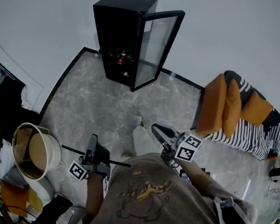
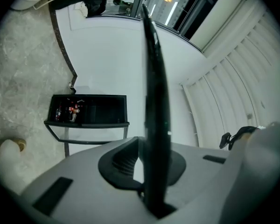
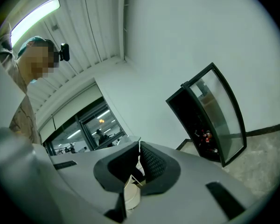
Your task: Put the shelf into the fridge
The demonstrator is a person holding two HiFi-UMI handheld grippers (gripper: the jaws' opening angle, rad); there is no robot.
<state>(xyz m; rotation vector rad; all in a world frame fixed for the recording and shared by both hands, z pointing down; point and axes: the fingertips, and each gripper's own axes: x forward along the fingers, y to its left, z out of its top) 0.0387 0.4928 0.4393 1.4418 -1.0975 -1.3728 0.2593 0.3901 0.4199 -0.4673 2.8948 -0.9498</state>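
The black fridge point(image 1: 123, 36) stands against the far wall with its glass door point(image 1: 156, 48) swung open; bottles show on a low level inside. My left gripper point(image 1: 92, 147) is shut on the thin black shelf point(image 1: 116, 162), which looks like a dark bar edge-on. In the left gripper view the shelf point(image 2: 154, 78) rises straight up from the left gripper point(image 2: 151, 164), with the fridge point(image 2: 88, 108) far beyond it. My right gripper point(image 1: 157, 129) is shut with nothing in it; in its own view the right gripper point(image 3: 139, 146) shows its tips touching, and the fridge point(image 3: 200, 120) lies ahead to the right.
A beige round basket point(image 1: 35, 150) stands on the floor at the left. A seat with orange cushions point(image 1: 231, 106) and a striped cover point(image 1: 252, 141) is at the right. Grey marble-look floor point(image 1: 107, 111) stretches between me and the fridge.
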